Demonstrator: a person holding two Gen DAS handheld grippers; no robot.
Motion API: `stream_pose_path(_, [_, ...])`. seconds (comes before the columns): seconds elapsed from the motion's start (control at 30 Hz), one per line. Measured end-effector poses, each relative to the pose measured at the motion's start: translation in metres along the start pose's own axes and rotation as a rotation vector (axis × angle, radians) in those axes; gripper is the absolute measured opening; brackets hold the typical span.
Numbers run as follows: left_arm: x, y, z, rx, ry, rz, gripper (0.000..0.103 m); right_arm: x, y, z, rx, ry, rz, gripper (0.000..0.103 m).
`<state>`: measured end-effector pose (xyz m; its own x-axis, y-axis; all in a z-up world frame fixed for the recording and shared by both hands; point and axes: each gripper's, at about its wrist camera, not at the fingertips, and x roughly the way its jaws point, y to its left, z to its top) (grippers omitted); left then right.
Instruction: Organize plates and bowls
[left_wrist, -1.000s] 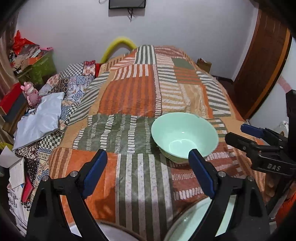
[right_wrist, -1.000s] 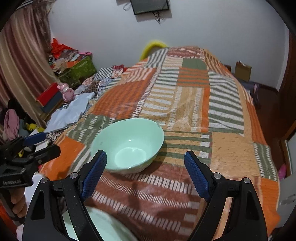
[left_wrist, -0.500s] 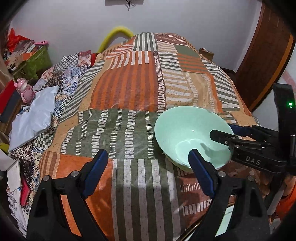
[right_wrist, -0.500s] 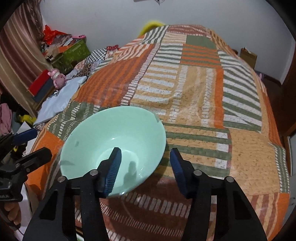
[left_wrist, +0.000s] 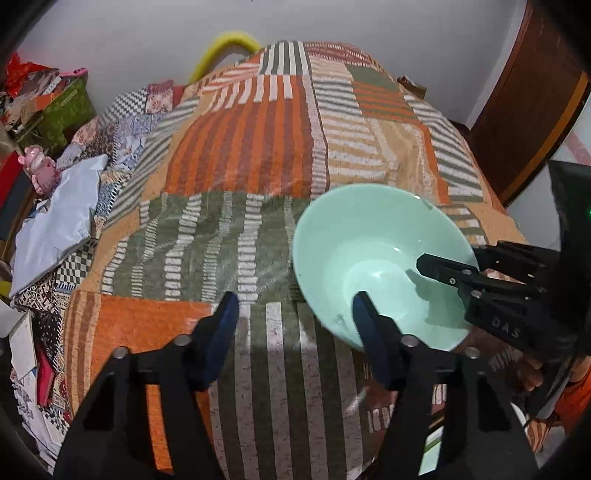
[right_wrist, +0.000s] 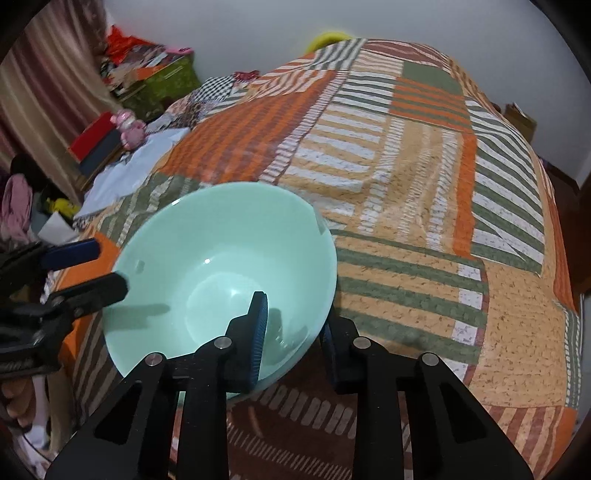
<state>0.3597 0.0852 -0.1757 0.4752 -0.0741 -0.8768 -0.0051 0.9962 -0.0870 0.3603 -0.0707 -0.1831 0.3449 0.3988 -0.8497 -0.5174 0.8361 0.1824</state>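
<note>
A mint green bowl (left_wrist: 373, 243) (right_wrist: 221, 251) sits on the striped patchwork bedspread (left_wrist: 251, 147). My right gripper (right_wrist: 293, 317) is shut on its near rim, with one finger inside the bowl and the other outside the wall. In the left wrist view the right gripper (left_wrist: 454, 258) comes in from the right side. My left gripper (left_wrist: 295, 299) straddles the bowl's opposite rim and its jaws are closing. Its right finger (left_wrist: 365, 317) is over the bowl's inside. Its left finger (left_wrist: 223, 325) stands off the wall over the bedspread. The left gripper (right_wrist: 109, 264) reaches in from the left in the right wrist view.
The bed runs away toward a white wall. Left of it lie a light blue cloth (left_wrist: 59, 225), a pink toy (left_wrist: 38, 173) and a green box (left_wrist: 66, 107). A wooden door (left_wrist: 535, 92) stands at the right. A pale dish edge (left_wrist: 430, 452) shows below the bowl.
Both grippers came down and in on the bowl. The right jaws closed onto its rim. The left jaws narrowed around the other side.
</note>
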Motion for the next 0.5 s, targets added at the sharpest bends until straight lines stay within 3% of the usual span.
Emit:
stream_pose_path(0.23, [0.021, 0.002, -0.006, -0.015, 0.092, -0.025, 0.021, -0.002, 0.013, -0.002, -0.041, 0.001, 0.039, 0.024])
stream_pose_path(0.3, [0.023, 0.002, -0.007, -0.021, 0.111, -0.051, 0.018, -0.003, 0.013, -0.001, -0.027, 0.002, 0.043, 0.024])
stream_pose_path(0.5, [0.019, -0.005, -0.01, 0.011, 0.086, -0.027, 0.018, -0.006, 0.015, -0.003, -0.016, 0.001, 0.029, 0.023])
